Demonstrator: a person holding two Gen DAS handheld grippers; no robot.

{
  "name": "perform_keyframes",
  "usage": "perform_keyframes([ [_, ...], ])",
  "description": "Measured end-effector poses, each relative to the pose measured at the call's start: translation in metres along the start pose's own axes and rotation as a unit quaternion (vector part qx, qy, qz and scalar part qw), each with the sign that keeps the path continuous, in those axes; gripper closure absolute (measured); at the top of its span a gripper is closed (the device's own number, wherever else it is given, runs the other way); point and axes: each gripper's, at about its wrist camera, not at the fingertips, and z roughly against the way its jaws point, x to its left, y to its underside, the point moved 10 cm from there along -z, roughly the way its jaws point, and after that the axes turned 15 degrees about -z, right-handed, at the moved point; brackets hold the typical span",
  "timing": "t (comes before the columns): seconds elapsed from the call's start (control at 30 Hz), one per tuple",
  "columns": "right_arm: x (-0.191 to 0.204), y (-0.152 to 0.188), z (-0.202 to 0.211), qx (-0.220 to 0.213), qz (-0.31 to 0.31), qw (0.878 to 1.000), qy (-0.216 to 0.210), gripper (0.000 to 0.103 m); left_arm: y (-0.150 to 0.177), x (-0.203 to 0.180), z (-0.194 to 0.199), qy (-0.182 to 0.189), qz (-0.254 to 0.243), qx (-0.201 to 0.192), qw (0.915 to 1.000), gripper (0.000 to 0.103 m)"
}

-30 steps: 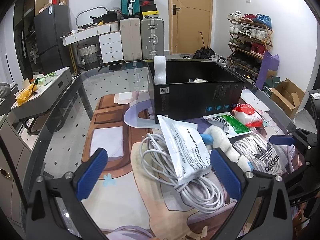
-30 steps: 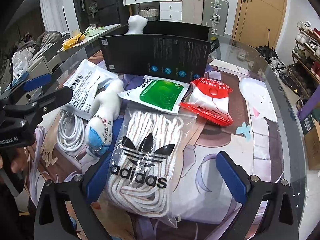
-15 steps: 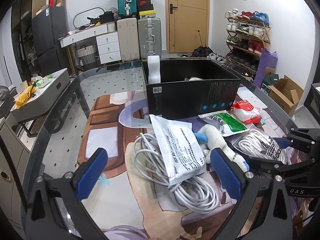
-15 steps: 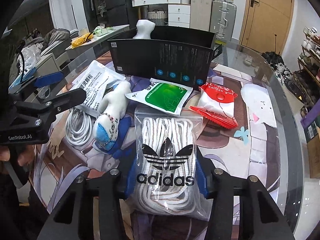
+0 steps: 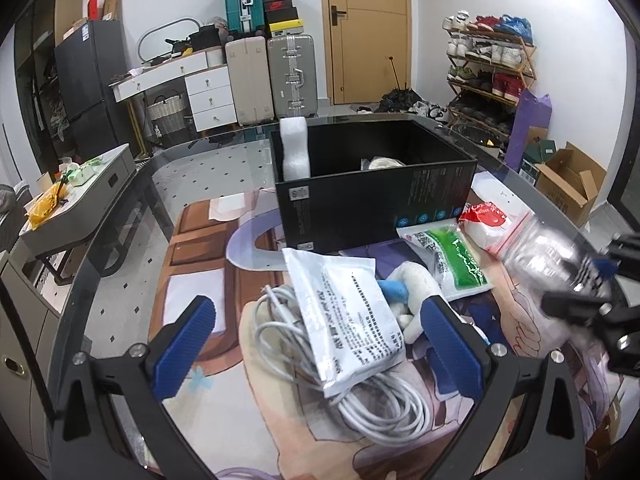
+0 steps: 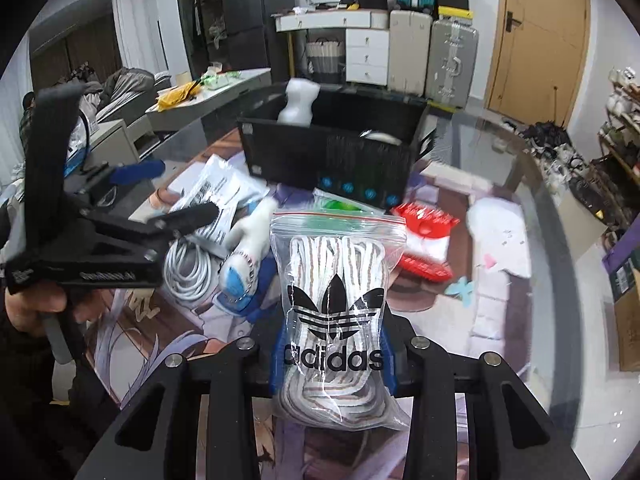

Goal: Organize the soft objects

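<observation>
Lifted off the counter (image 5: 120, 240) since a second ago: zip bag of white laces (image 6: 334, 304), now pinched at its lower part by the right tool (image 6: 332, 364), clear of the surface near the right edge. Left tool (image 5: 316, 344) spread wide, holding nothing, above white cable (image 5: 360, 384) and white pouch (image 5: 348, 312). Black box (image 5: 376, 204) toward the far edge.

A lived-in home room: stacked suitcases (image 5: 290, 74) and a white drawer unit (image 5: 210, 94) at the top centre, a loaded shoe rack (image 5: 490, 58) at the upper right beside a wooden door (image 5: 366, 32), a glass table (image 5: 120, 248) in front.
</observation>
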Motion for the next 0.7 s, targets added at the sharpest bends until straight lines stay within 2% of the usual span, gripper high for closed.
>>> perform_keyframes([
  [0.2,-0.004,-0.003,0.006,-0.007,-0.007,1.000,0.000,0.067,-0.003,-0.002,-0.015,0.003,-0.004,0.016,0.9999,0.003],
  [0.27,-0.005,-0.003,0.007,-0.007,-0.009,1.000,0.000,0.067,-0.002,-0.002,-0.019,0.006,-0.003,0.020,0.9998,0.012],
  [0.3,-0.005,-0.002,0.007,-0.006,-0.009,1.000,0.000,0.067,0.001,-0.002,-0.023,0.009,-0.003,0.031,0.9995,0.021],
  [0.37,-0.006,-0.002,0.006,-0.006,-0.011,1.000,0.001,0.067,0.002,-0.001,-0.026,0.015,0.003,0.038,0.9991,0.027],
  [0.4,-0.006,-0.002,0.006,-0.005,-0.012,1.000,0.001,0.067,0.003,0.000,-0.027,0.016,0.004,0.039,0.9991,0.033],
  [0.57,-0.007,-0.001,0.001,-0.002,-0.012,1.000,0.002,0.067,0.003,0.000,-0.028,0.024,0.004,0.039,0.9989,0.038],
  [0.63,-0.006,-0.001,0.001,-0.001,-0.012,1.000,0.001,0.067,0.003,0.001,-0.027,0.023,0.005,0.037,0.9990,0.050],
  [0.67,-0.006,-0.001,0.000,-0.001,-0.012,1.000,0.000,0.067,0.003,0.002,-0.027,0.023,0.005,0.037,0.9990,0.053],
  [0.7,-0.005,0.000,0.000,-0.001,-0.012,1.000,-0.001,0.067,0.003,0.002,-0.027,0.029,0.005,0.037,0.9989,0.061],
])
